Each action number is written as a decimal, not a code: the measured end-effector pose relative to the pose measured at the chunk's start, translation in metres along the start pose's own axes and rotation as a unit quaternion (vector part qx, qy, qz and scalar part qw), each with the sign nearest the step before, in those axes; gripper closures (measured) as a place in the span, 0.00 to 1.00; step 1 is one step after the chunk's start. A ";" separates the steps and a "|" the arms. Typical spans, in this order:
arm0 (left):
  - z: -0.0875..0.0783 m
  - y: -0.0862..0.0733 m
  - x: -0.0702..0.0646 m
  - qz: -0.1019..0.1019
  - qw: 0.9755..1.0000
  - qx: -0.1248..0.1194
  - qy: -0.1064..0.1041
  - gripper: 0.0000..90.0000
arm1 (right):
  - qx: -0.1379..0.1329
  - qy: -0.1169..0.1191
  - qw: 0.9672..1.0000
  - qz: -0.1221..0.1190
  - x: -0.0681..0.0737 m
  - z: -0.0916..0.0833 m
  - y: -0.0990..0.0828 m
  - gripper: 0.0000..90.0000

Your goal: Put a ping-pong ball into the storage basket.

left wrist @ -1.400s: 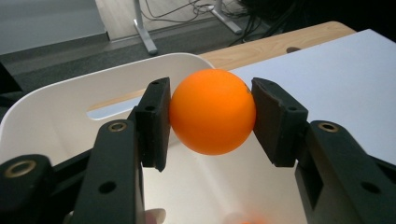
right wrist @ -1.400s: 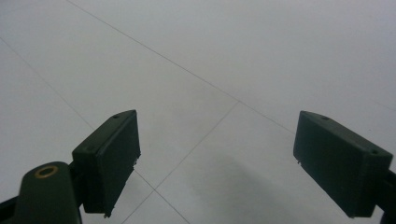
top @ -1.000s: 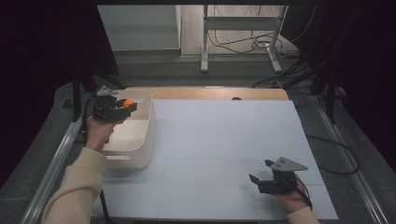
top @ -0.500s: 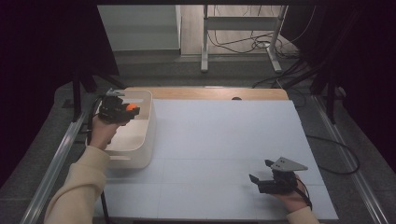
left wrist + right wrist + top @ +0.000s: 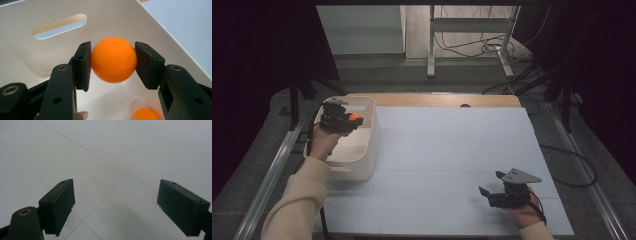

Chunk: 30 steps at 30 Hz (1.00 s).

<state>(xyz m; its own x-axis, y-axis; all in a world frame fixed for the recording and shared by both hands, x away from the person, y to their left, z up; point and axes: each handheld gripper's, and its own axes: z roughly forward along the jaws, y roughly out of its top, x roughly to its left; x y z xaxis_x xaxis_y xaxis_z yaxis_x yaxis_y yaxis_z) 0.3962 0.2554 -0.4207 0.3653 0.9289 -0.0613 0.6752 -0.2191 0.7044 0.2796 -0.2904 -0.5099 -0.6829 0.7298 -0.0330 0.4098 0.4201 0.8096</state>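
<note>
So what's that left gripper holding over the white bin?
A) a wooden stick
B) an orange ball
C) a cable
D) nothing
B: the left gripper has its jaws pressed on both sides of an orange ball, above the inside of the white bin.

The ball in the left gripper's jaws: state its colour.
Orange. The ball shows best in the left gripper view, clamped between the black jaws over the white bin.
</note>
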 end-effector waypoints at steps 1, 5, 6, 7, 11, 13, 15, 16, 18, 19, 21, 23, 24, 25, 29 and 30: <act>0.000 0.000 0.000 0.000 1.000 0.000 0.000 0.55 | 0.000 0.000 1.000 0.000 0.000 0.000 0.000 0.17; -0.001 0.000 0.000 -0.001 1.000 -0.004 0.000 0.55 | 0.000 0.000 1.000 0.000 0.000 0.000 0.000 0.17; -0.001 0.000 -0.001 -0.001 1.000 -0.005 0.000 0.55 | 0.000 0.000 1.000 0.000 0.000 0.000 0.000 0.17; -0.001 0.001 -0.001 0.000 1.000 -0.005 0.000 0.55 | 0.000 0.000 1.000 0.000 0.000 0.000 0.000 0.17; -0.002 0.000 -0.001 0.001 1.000 -0.010 -0.001 0.50 | 0.000 0.000 1.000 0.000 0.000 0.000 0.000 0.17; -0.003 0.001 -0.002 0.000 1.000 -0.013 0.005 0.39 | 0.000 0.000 1.000 0.000 0.000 0.000 0.000 0.17; -0.004 0.001 -0.004 -0.002 1.000 -0.016 0.009 0.31 | 0.000 0.000 1.000 0.000 0.000 0.000 0.000 0.17; -0.005 0.001 -0.004 -0.003 1.000 -0.019 0.009 0.29 | 0.000 0.000 1.000 -0.001 0.000 0.000 0.000 0.17; -0.007 0.001 -0.005 -0.005 1.000 -0.025 0.006 0.27 | -0.001 0.000 1.000 0.000 0.000 0.000 0.000 0.17; -0.009 0.001 -0.006 -0.005 0.999 -0.031 0.002 0.26 | -0.001 0.000 1.000 0.000 0.000 0.000 0.000 0.17; -0.011 0.002 -0.007 -0.005 0.999 -0.037 -0.002 0.25 | -0.001 0.000 1.000 0.000 0.000 0.000 0.000 0.17; -0.015 0.002 -0.011 -0.002 0.999 -0.052 -0.011 0.25 | -0.001 0.000 1.000 0.000 0.000 0.000 0.000 0.17; -0.018 0.002 -0.014 -0.001 0.998 -0.059 -0.018 0.25 | -0.001 0.000 1.000 0.000 0.000 0.000 0.000 0.17; -0.018 0.002 -0.014 -0.001 0.998 -0.059 -0.018 0.24 | -0.001 0.000 1.000 0.000 0.000 0.000 0.000 0.17; -0.026 0.004 -0.025 0.003 0.995 -0.082 -0.049 0.24 | 0.000 0.000 1.000 0.000 0.000 0.000 0.000 0.17; -0.028 0.004 -0.028 0.007 0.995 -0.088 -0.056 0.24 | -0.001 0.000 1.000 0.000 0.000 0.000 0.000 0.17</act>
<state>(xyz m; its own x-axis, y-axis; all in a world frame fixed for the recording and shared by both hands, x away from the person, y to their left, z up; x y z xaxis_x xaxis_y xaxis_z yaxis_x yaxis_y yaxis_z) 0.3707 0.2372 -0.3961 0.4495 0.8847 -0.1232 0.5512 -0.1662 0.8176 0.2794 -0.2901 -0.5099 -0.6828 0.7298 -0.0339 0.4086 0.4199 0.8103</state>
